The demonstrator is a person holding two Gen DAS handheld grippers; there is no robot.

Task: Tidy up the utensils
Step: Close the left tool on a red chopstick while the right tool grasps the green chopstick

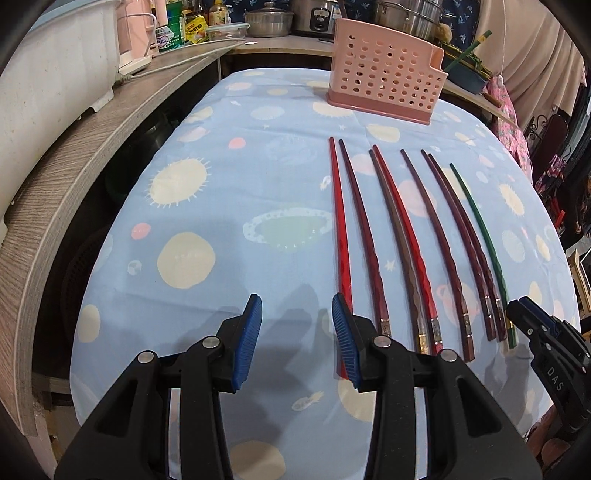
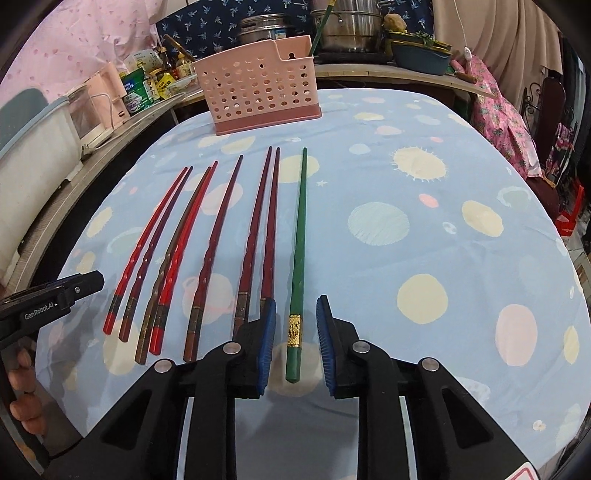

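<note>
Several red, maroon and brown chopsticks (image 2: 218, 240) lie side by side on the blue planet-print cloth, tips pointing away. A lone green chopstick (image 2: 300, 221) with a gold band lies at the right end of the row. My right gripper (image 2: 297, 300) straddles its thick end, open, with a gap on each side of the stick. My left gripper (image 1: 297, 301) is open over bare cloth at the row's left end, its right finger over the leftmost red chopstick (image 1: 339, 221). A pink perforated holder (image 2: 258, 85) stands at the far edge with another green chopstick (image 2: 320, 29) upright in it.
A wooden shelf (image 1: 74, 166) runs along the left with a white tub, a pink appliance and bottles. Steel pots (image 2: 347, 26) crowd the counter behind the holder. A person's fingers (image 2: 22, 369) grip the left gripper's handle. Bare cloth (image 2: 424, 240) spreads right of the row.
</note>
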